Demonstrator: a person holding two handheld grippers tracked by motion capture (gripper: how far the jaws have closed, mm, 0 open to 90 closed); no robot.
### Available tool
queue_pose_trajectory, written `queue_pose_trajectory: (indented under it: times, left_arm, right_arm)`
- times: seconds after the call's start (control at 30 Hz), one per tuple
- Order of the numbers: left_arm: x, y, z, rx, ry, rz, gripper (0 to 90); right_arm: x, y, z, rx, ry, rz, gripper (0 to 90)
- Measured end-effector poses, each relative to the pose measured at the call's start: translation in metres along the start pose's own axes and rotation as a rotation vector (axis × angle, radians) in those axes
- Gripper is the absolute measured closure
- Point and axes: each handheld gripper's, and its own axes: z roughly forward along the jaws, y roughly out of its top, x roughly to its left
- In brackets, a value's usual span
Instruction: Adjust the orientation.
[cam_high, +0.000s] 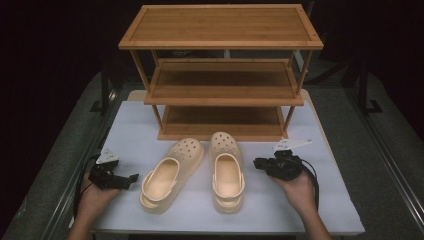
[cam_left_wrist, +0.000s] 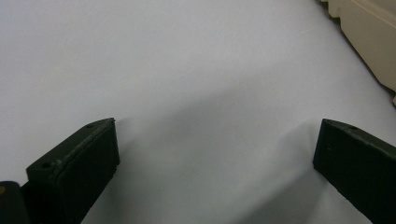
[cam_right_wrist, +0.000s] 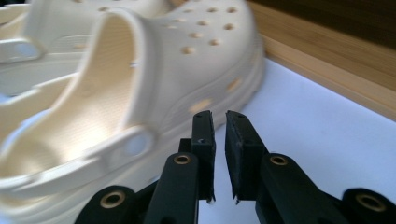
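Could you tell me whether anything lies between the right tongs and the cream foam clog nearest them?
Nothing visible does. The right tongs point at the right cream perforated foam clog across bare white tabletop, jaws nearly closed and empty. The three-tier wooden shoe rack stands beyond the toes.

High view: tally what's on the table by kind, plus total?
Cream clogs: 2, left one angled, right one straight, toes toward the rack
Wooden three-tier shoe rack: 1
Handheld grippers: 2, left gripper with jaws wide open, right gripper with jaws nearly closed on nothing
Total: 5
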Motion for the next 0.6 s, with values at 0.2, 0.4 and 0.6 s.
queue_pose_trajectory:
  times: [0.2,0.4,0.6]
  left_arm:
    - [0.000,0.000,0.000,0.002,-0.001,0.003,0.0]
    - [0.000,0.000,0.000,0.002,-0.001,0.002,0.0]
    - [0.000,0.000,0.000,0.000,0.000,0.001,0.0]
  right_arm:
    - [0.022,0.001,-0.009,-0.019,0.049,-0.018,72.9]
    - [0.033,0.009,0.000,-0.037,0.099,-0.016,67.2]
    - [0.034,0.016,0.019,-0.014,0.083,-0.023,64.3]
